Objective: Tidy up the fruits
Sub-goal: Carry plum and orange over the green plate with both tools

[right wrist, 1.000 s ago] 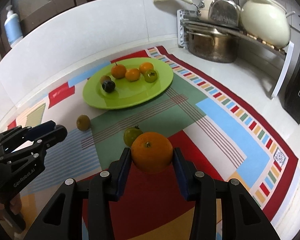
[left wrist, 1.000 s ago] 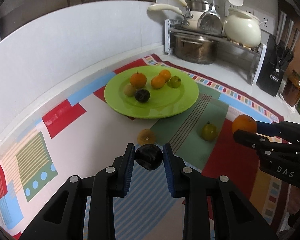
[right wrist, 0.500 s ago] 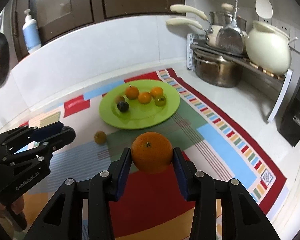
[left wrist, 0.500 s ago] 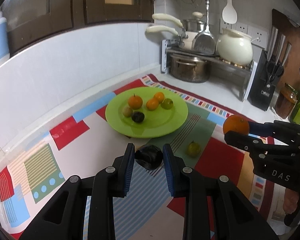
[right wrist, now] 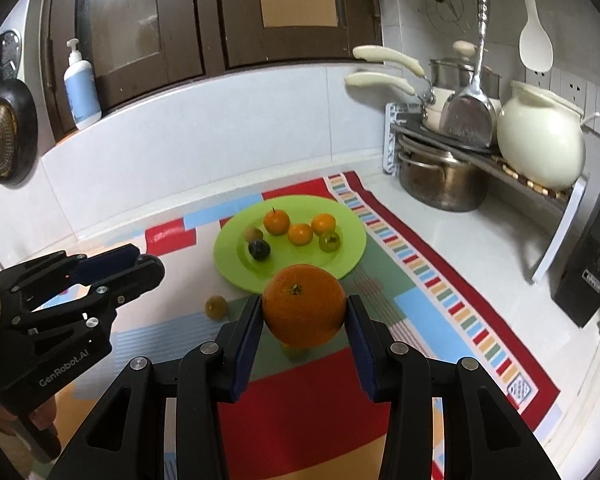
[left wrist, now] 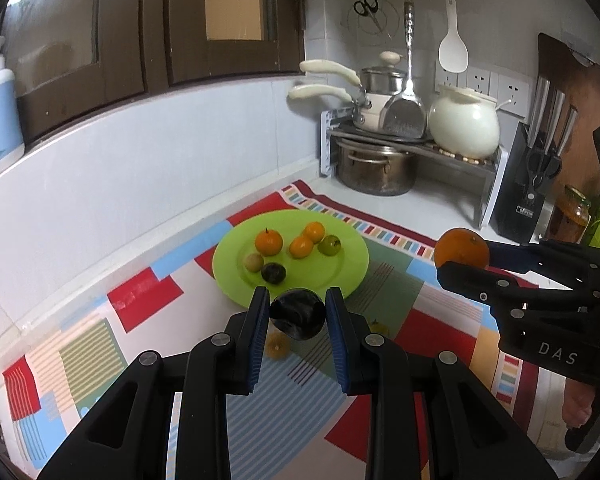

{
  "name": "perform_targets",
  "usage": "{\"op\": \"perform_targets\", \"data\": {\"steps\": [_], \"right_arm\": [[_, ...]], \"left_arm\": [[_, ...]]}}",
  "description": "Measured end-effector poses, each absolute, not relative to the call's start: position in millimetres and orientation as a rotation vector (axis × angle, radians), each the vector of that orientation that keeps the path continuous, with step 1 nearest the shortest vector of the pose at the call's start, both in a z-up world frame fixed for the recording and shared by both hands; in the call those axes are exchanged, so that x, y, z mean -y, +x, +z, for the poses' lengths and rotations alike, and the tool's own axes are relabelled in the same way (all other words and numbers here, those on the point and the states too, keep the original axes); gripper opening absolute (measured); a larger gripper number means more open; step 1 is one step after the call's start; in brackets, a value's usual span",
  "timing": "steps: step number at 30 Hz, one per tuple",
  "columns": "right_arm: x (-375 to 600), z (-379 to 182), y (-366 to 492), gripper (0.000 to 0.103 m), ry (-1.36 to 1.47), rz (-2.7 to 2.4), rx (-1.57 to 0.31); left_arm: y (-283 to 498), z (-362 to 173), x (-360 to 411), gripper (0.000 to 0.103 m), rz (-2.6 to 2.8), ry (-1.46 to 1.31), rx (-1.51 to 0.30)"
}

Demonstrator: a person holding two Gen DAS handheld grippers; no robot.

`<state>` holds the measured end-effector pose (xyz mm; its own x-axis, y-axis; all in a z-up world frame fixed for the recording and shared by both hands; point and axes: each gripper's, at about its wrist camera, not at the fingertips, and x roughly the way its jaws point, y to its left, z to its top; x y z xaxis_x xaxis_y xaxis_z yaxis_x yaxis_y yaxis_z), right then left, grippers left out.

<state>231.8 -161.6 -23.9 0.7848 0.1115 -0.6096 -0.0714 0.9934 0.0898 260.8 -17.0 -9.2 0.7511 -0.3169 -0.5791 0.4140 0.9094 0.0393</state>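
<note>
Presently, the left gripper is clamped on a small dark round plum, and the right gripper pinches a large round orange, stem end facing the camera; neither fruit has a long axis. Both hang above a multicoloured patchwork mat on the white tabletop. Beyond, a lime-green round plate carries six small fruits, in a tiled kitchen corner.

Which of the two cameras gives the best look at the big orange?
The right wrist view: the orange fills the middle, stem showing, clamped by the right gripper. The left wrist view shows it small at the side, partly hidden by a finger.
</note>
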Motion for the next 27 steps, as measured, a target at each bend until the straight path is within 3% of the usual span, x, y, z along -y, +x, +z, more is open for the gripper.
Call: {"op": "perform_targets", "data": {"steps": [27], "right_arm": [[166,8,314,0.043,0.029,0.195,-0.596]], "left_arm": [[332,23,26,0.029,-0.371,0.183,-0.535]]}}
